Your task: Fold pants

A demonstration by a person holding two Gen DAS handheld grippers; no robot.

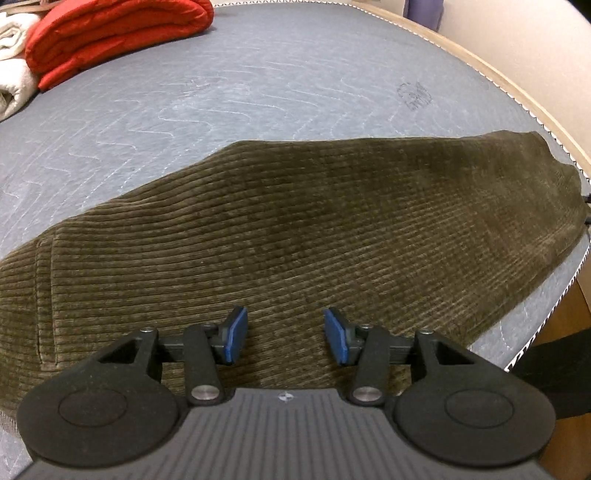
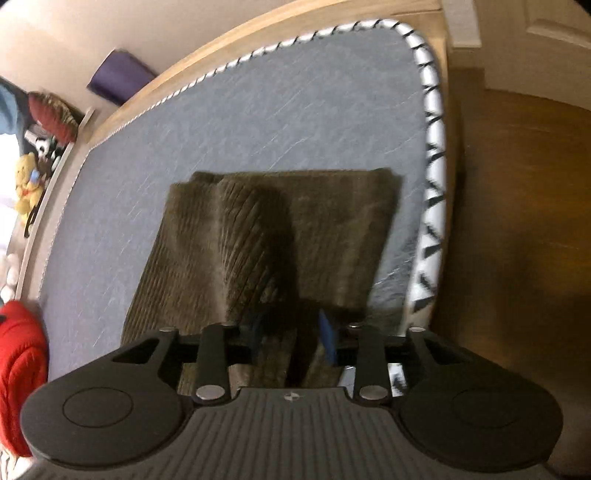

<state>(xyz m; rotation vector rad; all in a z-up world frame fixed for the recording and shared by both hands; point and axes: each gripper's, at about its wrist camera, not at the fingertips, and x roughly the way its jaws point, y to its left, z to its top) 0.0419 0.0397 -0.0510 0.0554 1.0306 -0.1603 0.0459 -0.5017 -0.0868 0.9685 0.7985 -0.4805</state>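
Grey mattress (image 1: 258,92) bears olive pants (image 1: 295,229), red blanket (image 1: 110,33).

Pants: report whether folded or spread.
Folded: the pants show stacked layers at their far edge, lying as a compact rectangle on the mattress.

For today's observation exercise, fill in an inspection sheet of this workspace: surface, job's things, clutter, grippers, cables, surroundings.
Surface: grey quilted mattress with black-and-white piped edge, on a light wooden frame.
Job's things: olive corduroy pants, lying flat near the mattress edge, apparently folded leg over leg.
Clutter: folded red blanket and cream blanket at the far corner.
Grippers: left gripper jaws open, over the pants, holding nothing; right gripper jaws apart with pants fabric between them, grip unclear through blur.
Cables: nothing seen.
Surroundings: wooden floor, pale wall, purple object, yellow soft toy on a shelf.
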